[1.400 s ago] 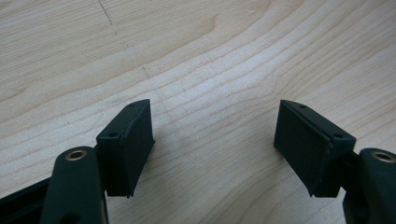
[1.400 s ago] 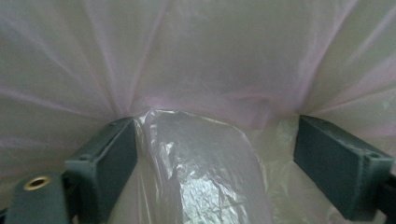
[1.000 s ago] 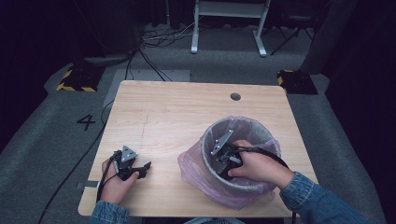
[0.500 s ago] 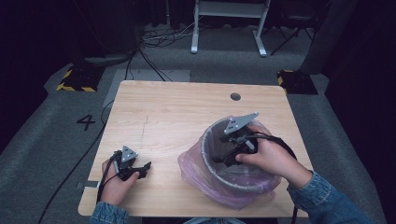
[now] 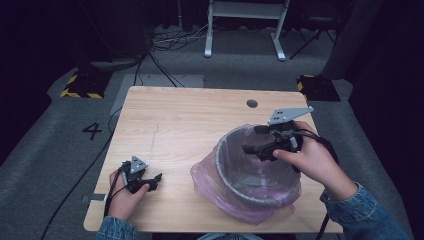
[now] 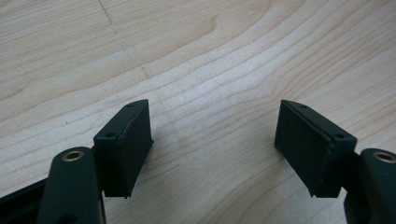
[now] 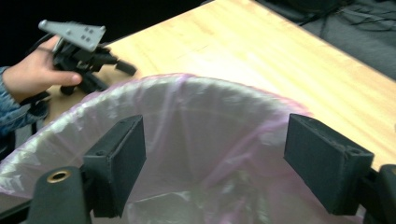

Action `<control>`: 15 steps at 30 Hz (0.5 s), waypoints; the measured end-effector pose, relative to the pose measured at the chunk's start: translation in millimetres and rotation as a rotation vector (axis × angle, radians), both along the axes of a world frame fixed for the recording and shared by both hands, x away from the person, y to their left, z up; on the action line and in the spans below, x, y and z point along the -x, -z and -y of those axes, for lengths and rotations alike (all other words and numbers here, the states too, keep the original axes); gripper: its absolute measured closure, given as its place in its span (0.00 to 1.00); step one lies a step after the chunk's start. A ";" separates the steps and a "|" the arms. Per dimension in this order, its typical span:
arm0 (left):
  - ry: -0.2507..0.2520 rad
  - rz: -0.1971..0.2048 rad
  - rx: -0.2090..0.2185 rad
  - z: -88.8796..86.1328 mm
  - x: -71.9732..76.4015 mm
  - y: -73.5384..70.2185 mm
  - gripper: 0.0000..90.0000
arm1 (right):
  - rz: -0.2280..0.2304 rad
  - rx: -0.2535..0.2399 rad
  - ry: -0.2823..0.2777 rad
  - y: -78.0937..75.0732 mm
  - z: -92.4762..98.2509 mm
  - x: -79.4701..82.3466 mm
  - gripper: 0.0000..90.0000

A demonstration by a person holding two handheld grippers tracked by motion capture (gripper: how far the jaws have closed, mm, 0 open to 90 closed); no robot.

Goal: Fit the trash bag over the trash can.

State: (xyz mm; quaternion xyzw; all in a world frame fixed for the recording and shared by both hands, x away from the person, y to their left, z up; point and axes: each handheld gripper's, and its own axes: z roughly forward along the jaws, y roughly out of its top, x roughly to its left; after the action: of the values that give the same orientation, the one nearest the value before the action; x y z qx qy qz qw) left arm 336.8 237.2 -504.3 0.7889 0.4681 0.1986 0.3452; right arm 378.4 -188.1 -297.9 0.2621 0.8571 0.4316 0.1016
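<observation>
At the near edge of the surface (image 5: 190,115), left side: left tongs (image 5: 156,178), held low in the person's left hand (image 5: 122,197), jaws spread wide over bare wood, nothing between them; the left gripper view confirms open jaws and plain grain beneath. Idle, by the look of it, and well apart from the work.

Near edge, right of centre: one round bin (image 5: 260,167) with a grey rim, standing upright on the surface. Fitted with a pale pink liner bag (image 5: 207,177), its mouth folded out over the rim and its slack hanging down the outside wall, bunched most on the left and front. In the right gripper view the film sits over the rim along the far arc, smooth enough there; the inside shows wrinkled plastic and a pale patch at the bottom, too blurred to name.

Above the bin's far-right rim: right tongs (image 5: 250,149), carried in the right hand (image 5: 312,162), jaws parted and gripping nothing, the rim and liner visible between and below them. The tongs hang clear of the plastic, not touching.

Beyond: bare wood, a round cable hole (image 5: 252,103) near the far edge, then grey floor, cables and a white frame.

Status, as judged: lining the bin appears largely done, the bag seated over the rim all round. Left to do, if anything: tidying the loose skirt of plastic on the near left side.
</observation>
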 end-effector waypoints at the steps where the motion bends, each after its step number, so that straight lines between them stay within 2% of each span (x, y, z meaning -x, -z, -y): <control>1: -0.001 -0.001 0.002 0.2 0.0 0.0 0.30 | 0.003 -0.008 0.015 -1.8 4.2 -0.2 0.23; 5: -0.003 -0.001 0.000 1.2 -0.7 0.1 0.29 | 0.026 -0.014 0.082 -5.9 23.3 -3.0 0.22; 15: -0.001 0.000 -0.003 1.0 -1.0 0.0 0.29 | 0.064 -0.022 0.190 -15.7 71.0 -1.4 0.22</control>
State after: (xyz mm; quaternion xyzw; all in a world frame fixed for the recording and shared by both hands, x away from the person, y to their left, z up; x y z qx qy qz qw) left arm 337.8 236.2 -504.3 0.7891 0.4683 0.1994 0.3439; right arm 379.8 -259.1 -282.2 0.3292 0.8200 0.4376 0.1666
